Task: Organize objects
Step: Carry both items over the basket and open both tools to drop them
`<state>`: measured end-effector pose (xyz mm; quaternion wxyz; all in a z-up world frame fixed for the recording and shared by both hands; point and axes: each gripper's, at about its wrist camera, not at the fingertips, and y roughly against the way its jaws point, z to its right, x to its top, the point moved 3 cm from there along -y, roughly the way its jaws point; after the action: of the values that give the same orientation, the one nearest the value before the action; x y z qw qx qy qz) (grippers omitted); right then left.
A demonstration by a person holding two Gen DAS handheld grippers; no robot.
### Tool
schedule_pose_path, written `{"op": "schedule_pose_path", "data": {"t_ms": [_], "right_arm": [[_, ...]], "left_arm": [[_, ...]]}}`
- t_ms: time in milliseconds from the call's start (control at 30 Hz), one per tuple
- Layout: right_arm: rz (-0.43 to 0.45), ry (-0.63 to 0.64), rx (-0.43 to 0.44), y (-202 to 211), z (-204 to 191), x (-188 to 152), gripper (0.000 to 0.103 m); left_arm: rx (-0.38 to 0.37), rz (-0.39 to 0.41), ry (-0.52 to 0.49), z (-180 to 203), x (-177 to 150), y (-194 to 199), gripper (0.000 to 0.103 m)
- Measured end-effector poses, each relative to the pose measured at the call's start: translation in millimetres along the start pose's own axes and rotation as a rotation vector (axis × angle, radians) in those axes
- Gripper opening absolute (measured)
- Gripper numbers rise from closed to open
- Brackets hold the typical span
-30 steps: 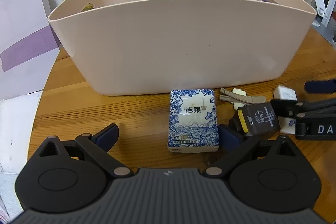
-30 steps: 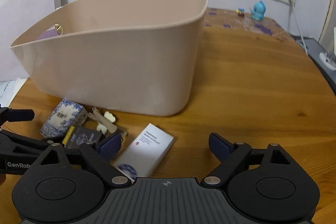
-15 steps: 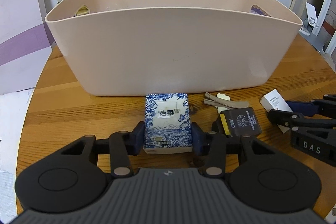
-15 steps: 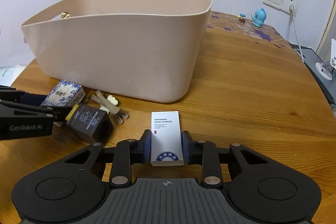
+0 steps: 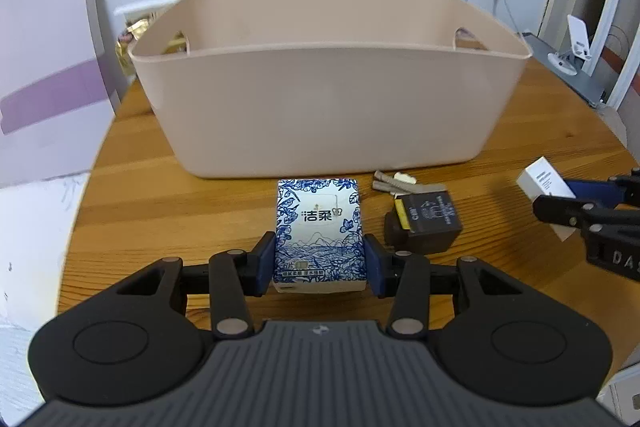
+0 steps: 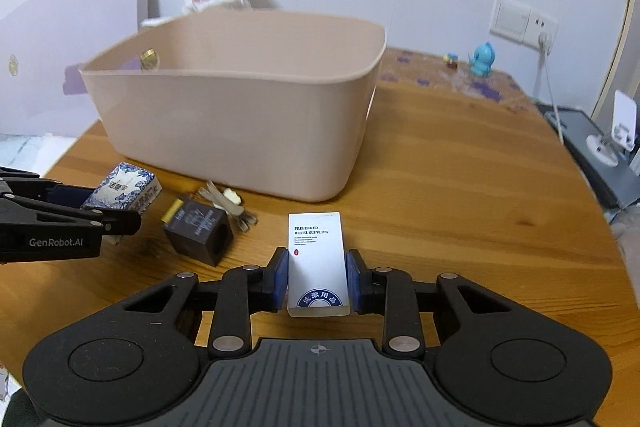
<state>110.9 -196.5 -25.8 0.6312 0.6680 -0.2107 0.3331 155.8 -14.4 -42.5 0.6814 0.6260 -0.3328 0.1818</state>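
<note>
So, the left gripper has its blue pads pinched on the near end of a tissue pack, one pad on each long side. The right gripper is doing the same thing with a slim white hotel-supplies box, clamped on both narrow sides near the bottom end. Both look lifted just off the desk, though I can't swear to it from these angles.

Handling-wise, my guess is the tissue pack is super light and squishy, so the pads will dent it a bit; grabbing across the short width near one end like this seems fine, since soft wrap isn't going to slip much. The box looks like thin glossy cardboard, light but a bit slick and easy to crush, so gentle pressure on the side edges is the way to go.

Looks: the pack is white with blue floral print and Chinese characters on top. The box is plain white with "PREFERRED HOTEL SUPPLIES" in small text and a blue round emblem at the near end.

Between the two sit a dark cube-shaped box with a yellow edge and a beige hair clip, both lying just in front of the big beige plastic bin, which is presumably where everything goes.
</note>
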Motion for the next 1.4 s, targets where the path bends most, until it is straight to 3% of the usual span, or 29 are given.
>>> {"op": "schedule_pose_path", "data": {"t_ms": [433, 800, 1100, 1400], "right_arm": [[0.164, 0.009, 0.041, 77, 11, 22, 0.029], [0.311, 0.016, 0.054, 101, 14, 59, 0.029], [0.384, 0.026, 0.041, 79, 17, 107, 0.029], [0.316, 0.039, 0.019, 12, 13, 134, 0.029]], "left_arm": [[0.041, 0.138, -0.061, 8, 10, 71, 0.048], [0.074, 0.264, -0.057, 8, 46, 101, 0.048], [0.115, 0.293, -0.036, 7, 93, 73, 0.048], [0.174, 0.203, 0.003, 3, 125, -2, 0.048]]}}
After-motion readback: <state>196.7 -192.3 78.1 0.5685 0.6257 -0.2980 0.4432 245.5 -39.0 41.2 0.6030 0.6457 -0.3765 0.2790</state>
